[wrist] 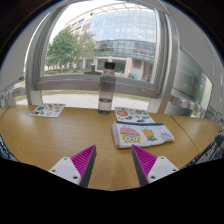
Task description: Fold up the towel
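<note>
My gripper (113,162) is open and empty, its two magenta pads (82,160) spread apart over bare wooden table (70,135). Just ahead of the right finger lies a folded towel (141,133) with a colourful cartoon print and a blue edge. A second, smaller printed cloth (133,115) lies just beyond it. Nothing stands between the fingers.
A clear plastic bottle (106,88) stands upright at the far edge of the table by the window. A small printed item (47,110) lies at the far left. A large window with buildings and trees outside is behind the table.
</note>
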